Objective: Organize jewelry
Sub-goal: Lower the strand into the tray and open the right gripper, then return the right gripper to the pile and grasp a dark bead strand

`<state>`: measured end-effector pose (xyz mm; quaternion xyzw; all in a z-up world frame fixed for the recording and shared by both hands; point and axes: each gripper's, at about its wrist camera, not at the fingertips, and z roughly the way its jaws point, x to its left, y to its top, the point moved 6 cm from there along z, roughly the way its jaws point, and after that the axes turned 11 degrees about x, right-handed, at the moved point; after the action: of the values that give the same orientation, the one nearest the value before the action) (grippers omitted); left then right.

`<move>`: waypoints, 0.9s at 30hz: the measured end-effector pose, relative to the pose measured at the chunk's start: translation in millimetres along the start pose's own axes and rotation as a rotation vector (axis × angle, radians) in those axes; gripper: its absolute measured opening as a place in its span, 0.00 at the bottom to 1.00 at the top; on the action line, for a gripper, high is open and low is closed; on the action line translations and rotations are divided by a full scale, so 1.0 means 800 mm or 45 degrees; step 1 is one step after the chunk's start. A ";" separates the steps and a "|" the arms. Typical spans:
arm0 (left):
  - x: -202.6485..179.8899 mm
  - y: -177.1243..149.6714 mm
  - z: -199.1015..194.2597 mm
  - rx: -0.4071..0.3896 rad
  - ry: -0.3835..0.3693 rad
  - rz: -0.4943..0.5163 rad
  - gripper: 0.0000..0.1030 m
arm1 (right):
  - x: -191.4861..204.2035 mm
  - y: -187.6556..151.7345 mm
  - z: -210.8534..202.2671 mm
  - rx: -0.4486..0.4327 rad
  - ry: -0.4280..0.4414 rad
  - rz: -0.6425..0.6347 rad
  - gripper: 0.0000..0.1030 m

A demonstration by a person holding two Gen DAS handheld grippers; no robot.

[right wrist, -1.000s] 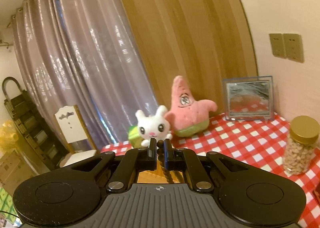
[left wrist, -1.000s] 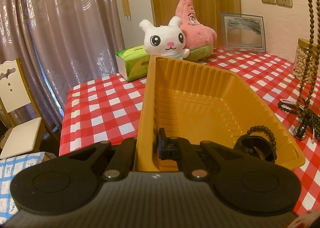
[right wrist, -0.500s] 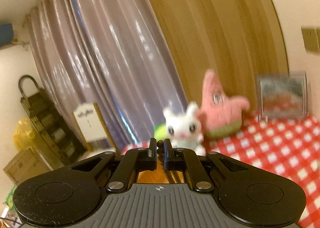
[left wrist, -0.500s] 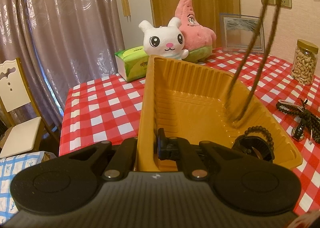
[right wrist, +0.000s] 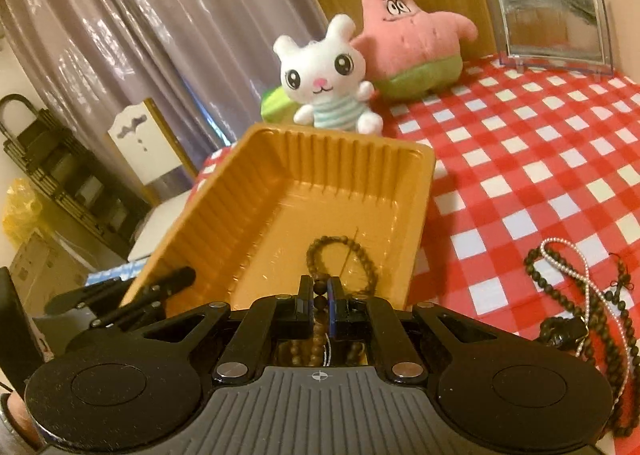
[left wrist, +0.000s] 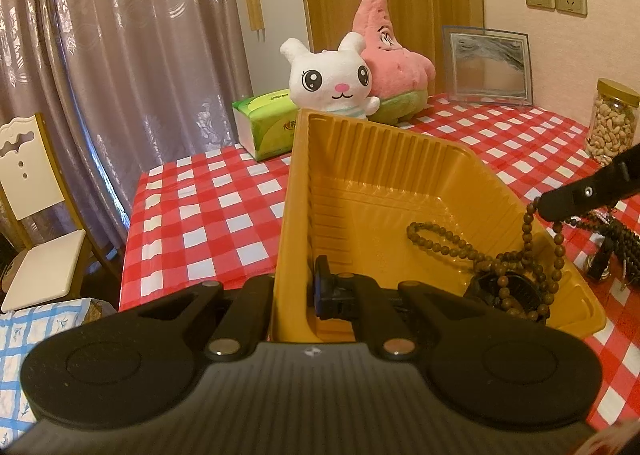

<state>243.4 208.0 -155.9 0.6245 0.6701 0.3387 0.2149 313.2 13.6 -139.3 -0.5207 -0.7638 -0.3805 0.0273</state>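
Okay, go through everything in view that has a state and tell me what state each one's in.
Left tongs: shut on the tray wall.
Right tongs: shut on the bead necklace.
Orange tray: tilted, necklace partly laid inside.
Nut jar: upright, lid on.
Jewelry pile: on the tablecloth, outside the tray.

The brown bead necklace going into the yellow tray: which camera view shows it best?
The left wrist view. There the brown bead necklace shows whole: hanging from the right gripper, with its loop lying on the floor of the yellow tray. In the right wrist view, only the far loop and a few beads between the jaws show.

Mauve curtains, white chair
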 end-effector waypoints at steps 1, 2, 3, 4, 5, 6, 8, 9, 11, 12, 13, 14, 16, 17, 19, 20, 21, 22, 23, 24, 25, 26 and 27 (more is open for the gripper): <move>0.000 0.000 0.000 0.000 0.000 -0.001 0.03 | 0.002 0.003 -0.001 -0.009 -0.001 -0.005 0.06; 0.000 0.001 0.001 0.000 0.000 -0.001 0.03 | 0.006 0.007 -0.003 -0.024 0.007 -0.013 0.06; 0.000 0.001 0.001 0.000 0.001 0.000 0.03 | 0.013 0.011 -0.008 -0.048 0.024 -0.025 0.06; 0.000 0.001 0.001 0.000 0.000 0.000 0.03 | 0.021 0.015 -0.015 -0.088 0.047 -0.037 0.06; 0.000 0.001 0.001 0.000 0.001 0.000 0.03 | 0.029 0.021 -0.023 -0.142 0.083 -0.054 0.06; 0.000 0.001 0.001 0.000 0.001 0.000 0.03 | 0.037 0.024 -0.034 -0.202 0.131 -0.076 0.06; 0.000 0.002 0.001 0.002 0.001 -0.001 0.03 | 0.046 0.028 -0.046 -0.275 0.151 -0.107 0.06; 0.000 0.002 0.001 0.003 0.001 -0.003 0.03 | 0.046 0.028 -0.044 -0.265 0.128 -0.121 0.06; 0.000 0.002 0.001 0.005 0.002 -0.004 0.03 | 0.040 0.022 -0.025 -0.132 0.074 -0.116 0.14; 0.000 0.002 0.001 0.006 0.002 -0.003 0.03 | 0.032 0.016 -0.014 -0.065 0.035 -0.093 0.28; 0.000 0.002 0.001 0.005 0.001 -0.003 0.03 | 0.027 0.011 -0.010 -0.043 0.018 -0.077 0.40; 0.000 0.002 0.000 0.005 0.001 -0.002 0.03 | 0.023 0.005 -0.008 -0.037 0.012 -0.066 0.44; 0.000 0.001 0.001 0.010 0.003 -0.002 0.03 | 0.019 -0.004 -0.006 -0.018 -0.004 -0.063 0.48; 0.000 0.000 0.001 0.012 0.004 -0.002 0.03 | 0.017 -0.007 -0.006 -0.005 -0.015 -0.064 0.49; -0.001 0.000 0.000 0.011 0.006 -0.002 0.03 | 0.012 -0.010 -0.007 0.006 -0.035 -0.057 0.51; -0.001 -0.001 0.000 0.012 0.006 -0.003 0.03 | 0.010 -0.014 -0.008 0.010 -0.043 -0.048 0.51; -0.001 -0.001 0.000 0.012 0.007 -0.003 0.03 | 0.006 -0.016 -0.008 0.016 -0.051 -0.037 0.52; -0.001 -0.001 0.000 0.012 0.007 -0.002 0.03 | 0.004 -0.017 -0.010 0.018 -0.057 -0.030 0.53; -0.001 -0.001 0.000 0.013 0.008 -0.003 0.03 | 0.001 -0.019 -0.012 0.020 -0.063 -0.024 0.53; -0.001 0.000 0.001 0.014 0.009 -0.003 0.03 | -0.003 -0.022 -0.015 0.021 -0.070 -0.017 0.54; -0.001 0.000 0.001 0.013 0.009 -0.003 0.03 | -0.004 -0.027 -0.020 0.022 -0.076 -0.013 0.54; -0.001 0.000 0.001 0.013 0.010 -0.002 0.04 | -0.007 -0.030 -0.024 0.023 -0.083 -0.008 0.54; -0.001 0.000 0.001 0.013 0.011 -0.002 0.04 | -0.012 -0.035 -0.028 0.023 -0.090 -0.002 0.55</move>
<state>244.0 207.7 -156.6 0.6236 0.6734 0.3376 0.2091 286.9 -12.0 -142.9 -0.5329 -0.7681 -0.3551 0.0047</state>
